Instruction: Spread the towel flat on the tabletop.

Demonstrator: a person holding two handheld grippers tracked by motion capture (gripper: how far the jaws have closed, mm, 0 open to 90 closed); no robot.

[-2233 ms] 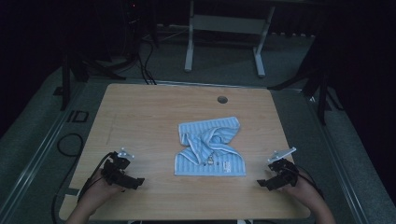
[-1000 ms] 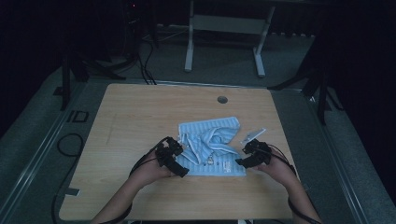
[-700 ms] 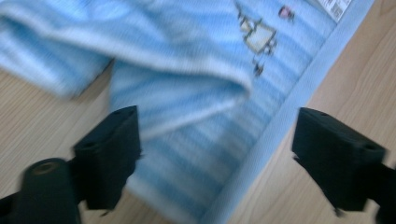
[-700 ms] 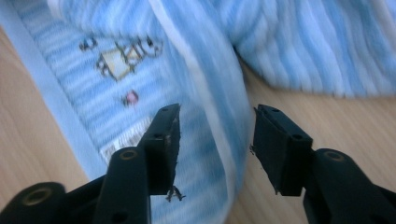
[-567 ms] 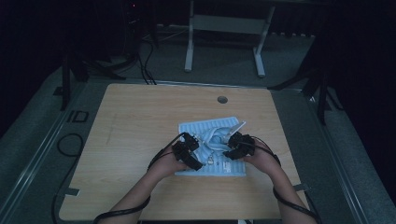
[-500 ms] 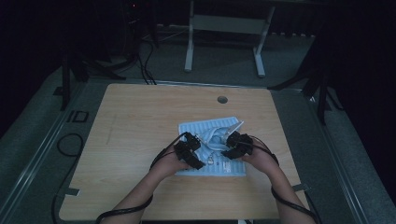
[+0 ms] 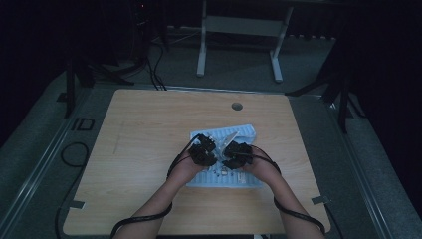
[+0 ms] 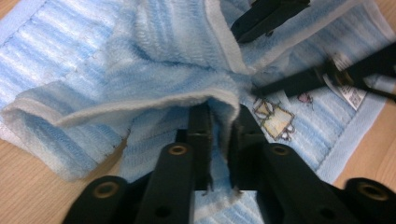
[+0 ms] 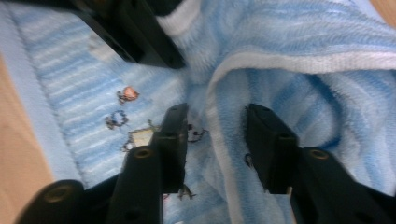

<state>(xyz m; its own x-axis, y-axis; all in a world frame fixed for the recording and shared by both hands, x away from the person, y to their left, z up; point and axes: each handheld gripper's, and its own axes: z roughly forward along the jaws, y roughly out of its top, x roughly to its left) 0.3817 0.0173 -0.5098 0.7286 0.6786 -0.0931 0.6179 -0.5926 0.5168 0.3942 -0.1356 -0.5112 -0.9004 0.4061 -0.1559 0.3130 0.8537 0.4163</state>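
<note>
Blue-and-white striped terry towel [image 7: 226, 164] is seen crumpled on the light wooden table [image 7: 149, 129], toward its near middle. A white-edged fold is pinched between the nearly closed jaws of the left gripper [image 8: 219, 123], which have just been closing. Another white-edged fold lies between the half-open jaws of the right gripper [image 9: 215, 123], which have also been closing, the pads not yet pressed on it.

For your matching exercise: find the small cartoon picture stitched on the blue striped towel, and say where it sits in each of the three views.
High view: the cartoon picture is small dark specks on the towel, just in front of the two grippers.
Left gripper view: right of centre, beside the left gripper.
Right gripper view: left of centre, beside the right gripper.
Shared landmark: the towel's white-edged fold, which both grippers reach into.
</note>
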